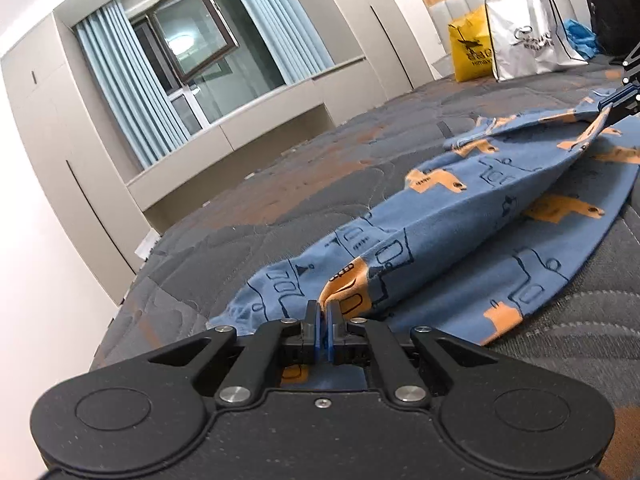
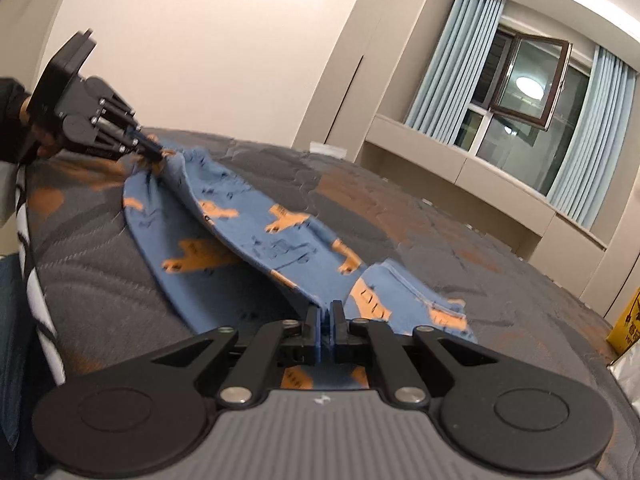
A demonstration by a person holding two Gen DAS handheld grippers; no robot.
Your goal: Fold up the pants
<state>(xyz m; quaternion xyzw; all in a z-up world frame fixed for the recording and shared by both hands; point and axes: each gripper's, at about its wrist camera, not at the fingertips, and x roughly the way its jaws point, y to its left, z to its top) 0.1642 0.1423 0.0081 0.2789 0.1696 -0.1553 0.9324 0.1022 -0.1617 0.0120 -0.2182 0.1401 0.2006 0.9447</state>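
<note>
Blue pants (image 1: 460, 216) with orange prints lie on a grey quilted bed (image 1: 280, 208). Their upper layer is lifted into a ridge that runs between the two grippers, while the lower layer rests flat on the bed. My left gripper (image 1: 324, 312) is shut on the near end of the cloth. The right gripper (image 1: 612, 110) pinches the far end at the upper right. In the right wrist view, my right gripper (image 2: 326, 314) is shut on an edge of the pants (image 2: 240, 232). The left gripper (image 2: 154, 152), held by a hand (image 2: 40, 140), grips the opposite end.
A yellow bag (image 1: 470, 52), a white bag (image 1: 528, 32) and a black bag (image 1: 608, 0) stand at the head of the bed against a padded headboard. Beige cupboards and a window with pale blue curtains (image 2: 448, 60) lie beyond the bed. A striped garment (image 2: 36, 280) hangs at the left edge.
</note>
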